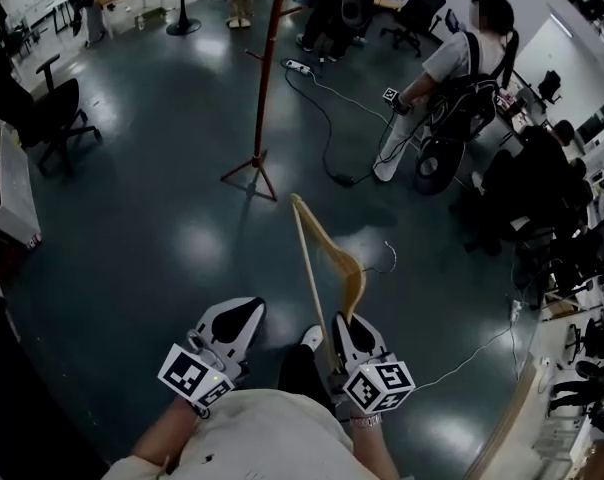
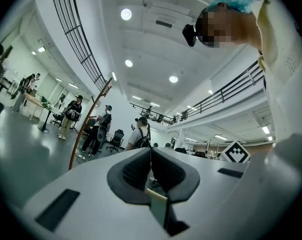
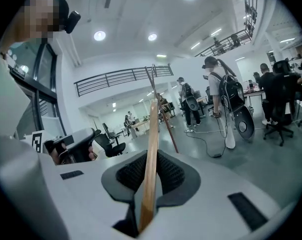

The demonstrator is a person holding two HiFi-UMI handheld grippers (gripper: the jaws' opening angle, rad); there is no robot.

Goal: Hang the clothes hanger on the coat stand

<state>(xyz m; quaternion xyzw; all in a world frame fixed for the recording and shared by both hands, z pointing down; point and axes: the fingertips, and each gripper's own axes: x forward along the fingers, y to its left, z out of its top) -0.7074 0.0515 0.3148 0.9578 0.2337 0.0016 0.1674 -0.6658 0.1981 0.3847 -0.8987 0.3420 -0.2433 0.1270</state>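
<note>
A pale wooden clothes hanger (image 1: 327,258) with a thin metal hook (image 1: 387,258) sticks up and forward from my right gripper (image 1: 350,330), which is shut on its lower end. In the right gripper view the hanger's bar (image 3: 151,159) runs straight up between the pads. My left gripper (image 1: 237,320) is beside it at the left, shut and holding nothing; its jaws meet in the left gripper view (image 2: 151,156). The red coat stand (image 1: 265,78) rises from its tripod feet on the dark floor ahead, well beyond both grippers. It shows too as a leaning red pole (image 2: 88,126) and behind the hanger (image 3: 167,124).
A person with a backpack (image 1: 457,83) stands at the right holding a round fan. A white power strip (image 1: 299,66) and cables trail across the floor near the stand. Black office chairs (image 1: 47,113) stand at the left, desks and more chairs at the right edge.
</note>
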